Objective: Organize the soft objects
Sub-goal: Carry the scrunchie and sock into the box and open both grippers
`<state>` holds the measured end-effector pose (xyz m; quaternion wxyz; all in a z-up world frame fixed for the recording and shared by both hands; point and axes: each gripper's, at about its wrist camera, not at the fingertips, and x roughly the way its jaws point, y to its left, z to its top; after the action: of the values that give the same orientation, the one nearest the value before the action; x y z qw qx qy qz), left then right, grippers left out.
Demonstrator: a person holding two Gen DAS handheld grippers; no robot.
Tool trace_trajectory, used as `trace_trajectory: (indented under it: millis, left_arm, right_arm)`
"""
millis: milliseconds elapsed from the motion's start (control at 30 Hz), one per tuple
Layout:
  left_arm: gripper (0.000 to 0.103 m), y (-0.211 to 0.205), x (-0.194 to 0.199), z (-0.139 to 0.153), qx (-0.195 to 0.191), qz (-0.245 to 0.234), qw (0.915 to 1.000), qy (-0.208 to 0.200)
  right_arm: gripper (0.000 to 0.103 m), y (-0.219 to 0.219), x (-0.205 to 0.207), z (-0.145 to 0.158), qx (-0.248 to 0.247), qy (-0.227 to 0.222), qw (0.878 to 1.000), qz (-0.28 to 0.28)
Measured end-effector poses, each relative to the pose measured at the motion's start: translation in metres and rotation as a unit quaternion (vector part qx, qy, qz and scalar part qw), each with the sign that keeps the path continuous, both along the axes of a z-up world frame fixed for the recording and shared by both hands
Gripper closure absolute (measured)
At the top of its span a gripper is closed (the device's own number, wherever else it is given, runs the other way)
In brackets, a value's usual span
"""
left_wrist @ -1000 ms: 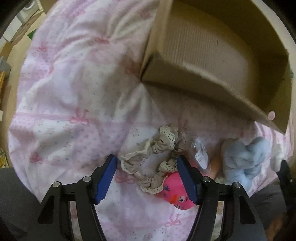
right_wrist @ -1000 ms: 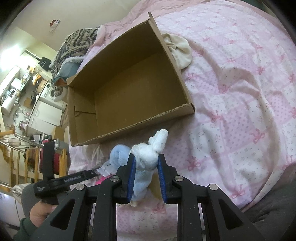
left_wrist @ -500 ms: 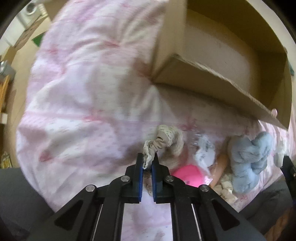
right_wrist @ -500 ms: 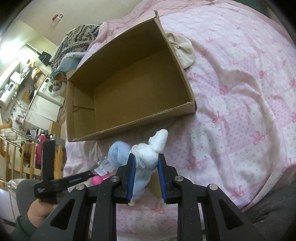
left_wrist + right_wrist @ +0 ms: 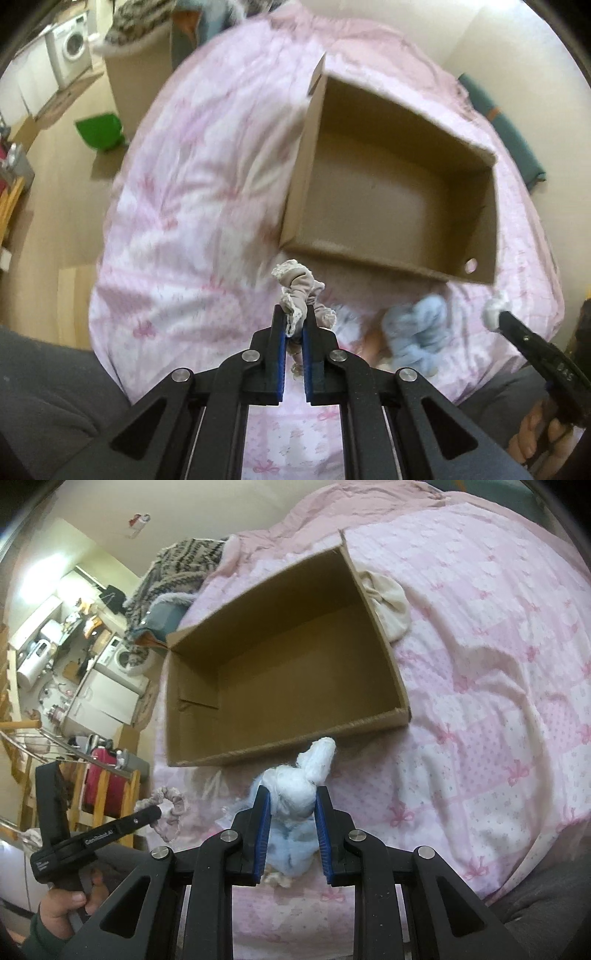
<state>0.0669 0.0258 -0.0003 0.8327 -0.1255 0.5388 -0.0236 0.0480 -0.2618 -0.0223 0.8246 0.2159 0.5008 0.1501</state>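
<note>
My left gripper (image 5: 293, 319) is shut on a beige lace-trimmed scrunchie (image 5: 300, 286), which it holds up off the pink bedspread in front of the open cardboard box (image 5: 369, 263). The right wrist view shows the same scrunchie (image 5: 171, 801) dangling at the left gripper's tip (image 5: 155, 812). My right gripper (image 5: 291, 799) is shut on a white and light-blue plush toy (image 5: 316, 762), just short of the box's near wall (image 5: 280, 746). In the left wrist view the right gripper (image 5: 496, 314) shows a white tuft, with light-blue plush (image 5: 417, 328) beside it.
The box sits on a pink bow-print duvet (image 5: 498, 686) and nothing shows inside it. A cream cloth (image 5: 388, 605) lies against its far right side. Folded clothes (image 5: 177, 572) lie beyond the box. A green bin (image 5: 99, 131) stands on the floor.
The left gripper closed on the scrunchie and lifted it well clear of the bed, bringing the whole box into view. The right gripper rose slightly with the plush toy still in it.
</note>
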Motion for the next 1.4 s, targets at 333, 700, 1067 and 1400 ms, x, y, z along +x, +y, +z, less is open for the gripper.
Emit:
trace_trajectory:
  millis: [333,700,1067,1400]
  left_arm:
    - [0.096,-0.005,0.029,0.055,0.020,-0.029,0.9971,-0.068]
    - [0.096,-0.034,0.082,0.041,0.040,-0.059,0.9944,-0.078]
    - [0.096,-0.069,0.089,-0.015,0.092,-0.114,0.9856,-0.083]
    - [0.096,-0.077,0.088,-0.030,0.090,-0.120,0.9870,-0.059]
  right_arm:
    - [0.078,0.006,0.028,0.037,-0.011,-0.039,0.999,0.019]
    - [0.078,0.018,0.072,0.030,-0.035,-0.064,0.997,0.036]
    - [0.078,0.022,0.086,-0.020,-0.069,-0.012,0.997,0.034]
    - [0.077,0.025,0.095,-0.037,-0.078,0.015,0.996,0.042]
